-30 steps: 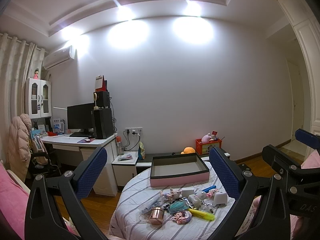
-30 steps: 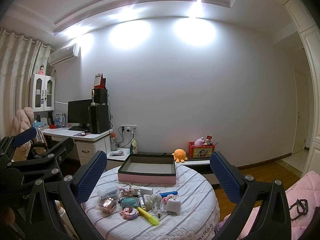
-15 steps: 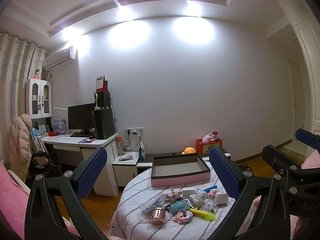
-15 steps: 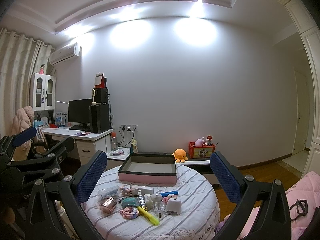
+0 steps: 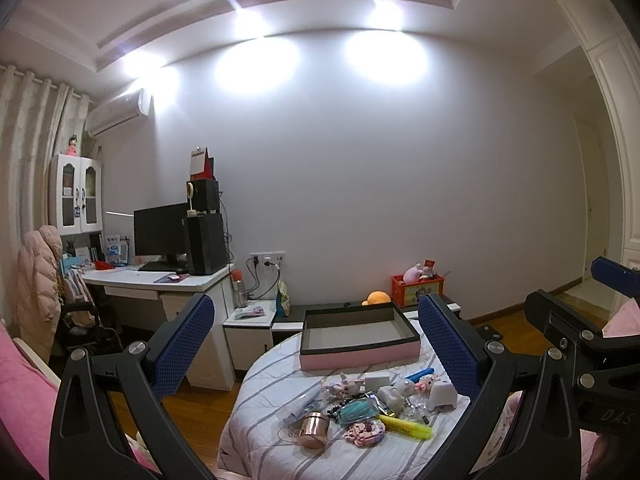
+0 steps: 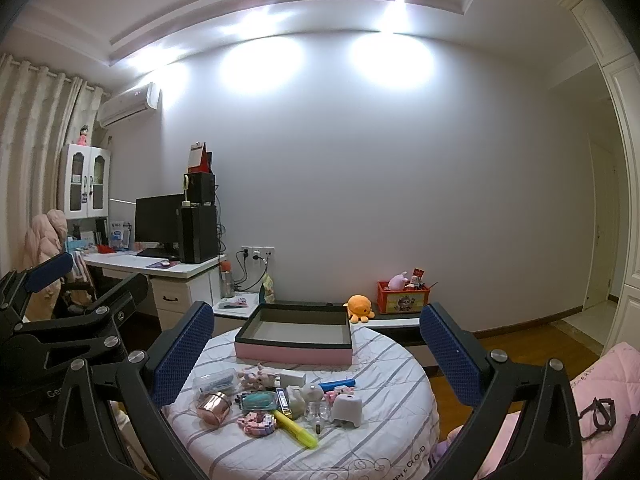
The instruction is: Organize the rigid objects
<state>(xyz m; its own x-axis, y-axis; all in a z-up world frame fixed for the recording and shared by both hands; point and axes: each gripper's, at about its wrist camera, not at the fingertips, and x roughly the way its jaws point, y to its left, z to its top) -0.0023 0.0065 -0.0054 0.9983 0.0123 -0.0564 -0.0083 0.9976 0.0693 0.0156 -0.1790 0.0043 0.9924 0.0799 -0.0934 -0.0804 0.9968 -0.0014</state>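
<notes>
Both grippers spread wide, holding nothing, above the table

My left gripper point(image 5: 316, 344) and right gripper point(image 6: 316, 344) frame the pink tray point(image 6: 294, 352); clutter point(image 6: 276, 404) lies before it, its small items hard to identify.

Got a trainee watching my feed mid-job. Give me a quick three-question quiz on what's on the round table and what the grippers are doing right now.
1. True or false: the pink tray already holds several items.
2. Multiple choice: the yellow highlighter lies (A) inside the tray, (B) at the near edge of the clutter, (C) on the floor.
3. Fill in: both the left gripper and the right gripper are ____ and hold nothing.

Key: 1 false, the tray looks empty and the items lie on the striped cloth in front of it. 2 B. 3 open.
</notes>
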